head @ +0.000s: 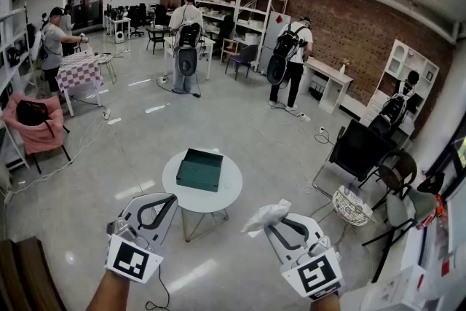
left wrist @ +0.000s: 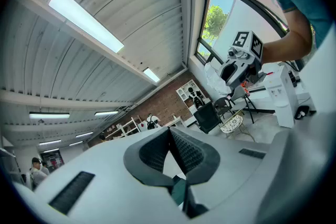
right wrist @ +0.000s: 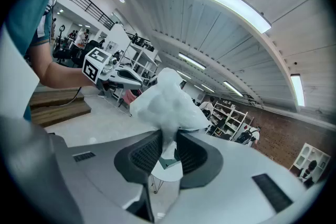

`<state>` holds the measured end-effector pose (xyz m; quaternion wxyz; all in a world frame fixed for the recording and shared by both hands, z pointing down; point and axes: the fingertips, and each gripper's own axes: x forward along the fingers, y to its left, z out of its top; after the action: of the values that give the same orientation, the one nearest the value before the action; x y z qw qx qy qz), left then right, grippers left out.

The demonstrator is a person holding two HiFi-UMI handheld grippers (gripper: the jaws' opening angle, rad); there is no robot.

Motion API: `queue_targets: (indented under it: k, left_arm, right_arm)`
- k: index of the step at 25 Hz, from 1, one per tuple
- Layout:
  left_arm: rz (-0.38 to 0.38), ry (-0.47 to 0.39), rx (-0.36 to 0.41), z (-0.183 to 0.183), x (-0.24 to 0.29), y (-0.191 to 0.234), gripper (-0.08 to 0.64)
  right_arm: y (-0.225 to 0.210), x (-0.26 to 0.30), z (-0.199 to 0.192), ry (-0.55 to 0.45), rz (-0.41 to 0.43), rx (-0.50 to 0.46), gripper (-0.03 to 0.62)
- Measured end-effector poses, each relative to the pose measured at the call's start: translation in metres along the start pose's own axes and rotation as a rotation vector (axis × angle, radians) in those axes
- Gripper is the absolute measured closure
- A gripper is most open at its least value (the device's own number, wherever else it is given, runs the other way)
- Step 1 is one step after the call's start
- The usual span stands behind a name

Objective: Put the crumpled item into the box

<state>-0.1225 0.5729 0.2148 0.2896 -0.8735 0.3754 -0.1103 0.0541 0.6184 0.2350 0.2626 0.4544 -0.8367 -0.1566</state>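
The crumpled item (head: 266, 215) is a wad of white paper, pinched between the fingers of my right gripper (head: 274, 226) at the lower right of the head view. In the right gripper view the wad (right wrist: 164, 103) bulges above the jaws of the right gripper (right wrist: 168, 147), which are shut on its lower end. The box (head: 199, 170) is dark green and lies on a small round white table (head: 227, 194) ahead of both grippers. My left gripper (head: 168, 200) hovers just left of the table's near edge; the left gripper (left wrist: 169, 132) is shut and holds nothing.
A wire basket stool (head: 352, 205), a black chair (head: 360, 150) and more chairs stand to the right. A pink-draped chair (head: 32, 124) and a checkered table (head: 79, 72) are at the left. Several people stand by shelves and desks at the back. Bare glossy floor surrounds the table.
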Motion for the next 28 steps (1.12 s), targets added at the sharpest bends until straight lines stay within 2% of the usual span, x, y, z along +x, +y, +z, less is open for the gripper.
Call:
queue_targets:
  k: [9,15,23,28]
  left_arm:
    - [-0.004,0.004,-0.007,-0.007,0.005,0.014,0.541]
    - [-0.01,-0.004,-0.011,-0.02,0.002,0.027,0.541]
    - [-0.031,-0.008,-0.02,-0.043,0.005,0.048,0.541]
    - [-0.022,0.009,-0.03,-0.061,0.047,0.057,0.541]
  right_arm:
    - [-0.004,0.012,0.005,0.009,0.001,0.009,0.489]
    - [0.002,0.03,0.011,0.014,-0.007,0.069,0.489]
    - [0.005,0.066,0.028,-0.007,0.0,0.047,0.489]
    - [-0.029,0.101,0.012,-0.019,0.024,0.053,0.489]
